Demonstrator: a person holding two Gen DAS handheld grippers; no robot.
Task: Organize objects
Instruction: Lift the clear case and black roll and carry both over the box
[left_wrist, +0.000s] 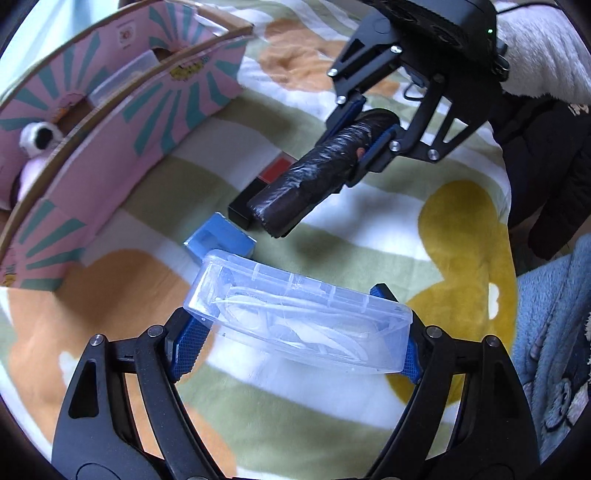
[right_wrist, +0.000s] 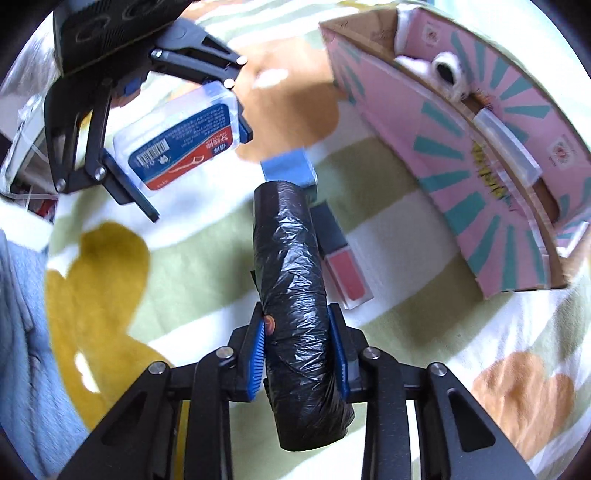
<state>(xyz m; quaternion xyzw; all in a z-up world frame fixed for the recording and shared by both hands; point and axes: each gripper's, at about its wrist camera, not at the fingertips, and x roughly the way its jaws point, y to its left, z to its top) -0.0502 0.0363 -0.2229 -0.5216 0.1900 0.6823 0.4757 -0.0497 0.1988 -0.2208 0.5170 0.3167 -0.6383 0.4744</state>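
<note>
A: Left gripper (left_wrist: 295, 332), jaw state?

B: Spread wide, and a clear plastic case (left_wrist: 295, 314) is clamped across them, one blue pad at each end. The case is held up off the blanket (left_wrist: 369, 229). White contents are seen through the lid (too tangled to identify). From the right wrist view a blue-and-red label with a barcode is seen on its underside.

A: Right gripper (right_wrist: 300, 354)?

B: Narrower gap; a roll of black plastic bags (right_wrist: 291, 295) is pinched between the pads near one end, the rest sticking out forward past the fingertips. It is also held clear of the blanket, above the loose items.

A: Counts?

B: One clear case, one black roll. Left on the blanket: one small blue box (left_wrist: 221, 236) and one black-capped tube with red contents (right_wrist: 341, 258), lying just beside each other, under the roll. One pink cardboard box (left_wrist: 122, 122) with teal rays is seen off to the side, well apart from both grippers. Inside it, one translucent container (right_wrist: 506, 144) and one white plush toy (right_wrist: 439, 66) are visible (only partly).
</note>
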